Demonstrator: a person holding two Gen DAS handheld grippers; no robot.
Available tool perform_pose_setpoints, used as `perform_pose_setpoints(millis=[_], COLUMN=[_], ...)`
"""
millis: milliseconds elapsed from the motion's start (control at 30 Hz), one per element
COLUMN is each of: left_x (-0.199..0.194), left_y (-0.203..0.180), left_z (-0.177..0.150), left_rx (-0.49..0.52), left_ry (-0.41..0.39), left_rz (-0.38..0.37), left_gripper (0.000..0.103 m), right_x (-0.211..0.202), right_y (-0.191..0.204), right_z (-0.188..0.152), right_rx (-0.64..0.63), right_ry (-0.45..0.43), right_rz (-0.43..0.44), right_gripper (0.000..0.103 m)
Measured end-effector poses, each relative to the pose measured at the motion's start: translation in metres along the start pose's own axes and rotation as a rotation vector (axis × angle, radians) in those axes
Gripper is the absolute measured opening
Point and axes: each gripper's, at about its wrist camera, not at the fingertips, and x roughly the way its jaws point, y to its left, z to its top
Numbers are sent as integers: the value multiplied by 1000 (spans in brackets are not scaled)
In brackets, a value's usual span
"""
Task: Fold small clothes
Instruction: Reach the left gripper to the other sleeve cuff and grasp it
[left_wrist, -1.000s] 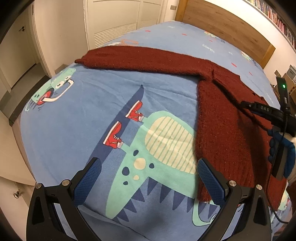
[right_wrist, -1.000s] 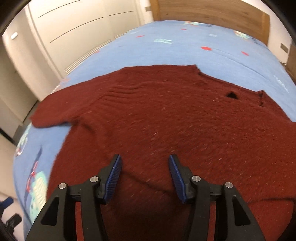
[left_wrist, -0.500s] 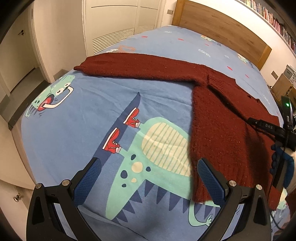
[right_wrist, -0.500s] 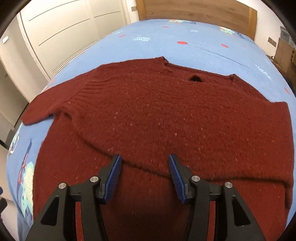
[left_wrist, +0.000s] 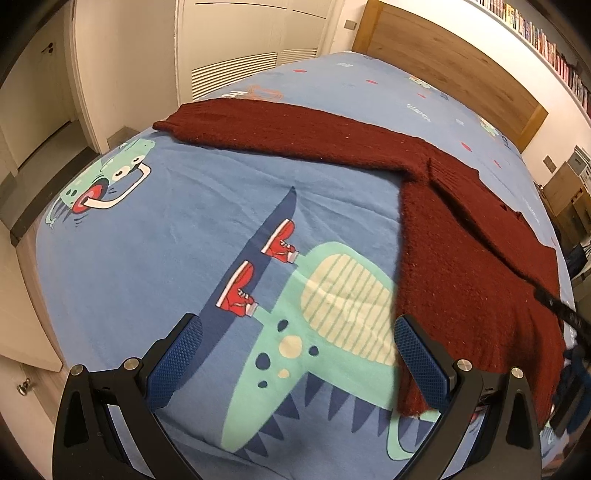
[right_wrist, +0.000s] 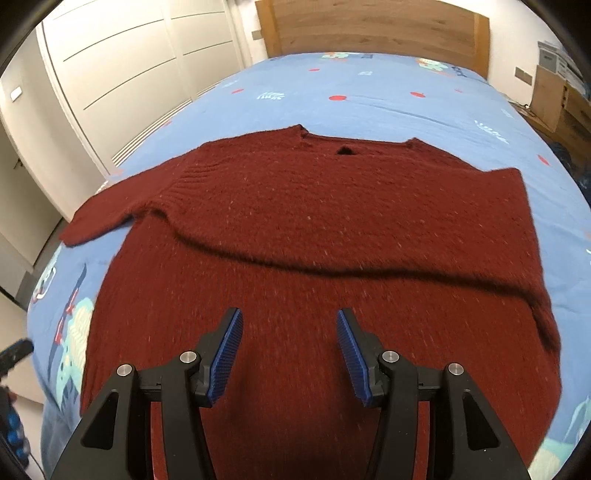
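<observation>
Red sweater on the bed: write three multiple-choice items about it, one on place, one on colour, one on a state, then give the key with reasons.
1. Where does the sweater lie?
A. Spread on the blue bedspread
B. On the floor
C. Hung on the wardrobe door

2. What colour are the pads of the right gripper?
A. Yellow
B. Blue
C. White

3. In what state is the sweater's right sleeve?
A. Stretched straight out to the side
B. Rolled into a ball
C. Folded across the body

Key: 1 A, the knit lies flat on the dinosaur-print cover. 2 B, both ribbed pads show blue. 3 C, its edge runs as a ridge across the chest, while the left sleeve stays stretched out. Both grippers, the left gripper included, are open and hold nothing.
</observation>
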Motion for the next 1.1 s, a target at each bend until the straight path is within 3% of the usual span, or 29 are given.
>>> perform_pose_setpoints(millis=[400, 800, 967, 1100], left_x=[34, 80, 97, 112], left_y=[36, 112, 140, 165], left_z=[55, 131, 146, 154], left_rx=[-105, -384, -498, -606], left_ry=[-19, -39, -36, -36], left_rz=[32, -90, -132, -190], left_gripper=[102, 99, 91, 75], right_x=[-17, -17, -16, -14], right_y=[-12, -30, -35, -35], right_z=[-44, -59, -61, -60], right_rx=[37, 92, 103, 99], right_ry=[14, 25, 29, 29], right_rz=[-31, -48, -50, -51], right_gripper=[55, 55, 55, 55])
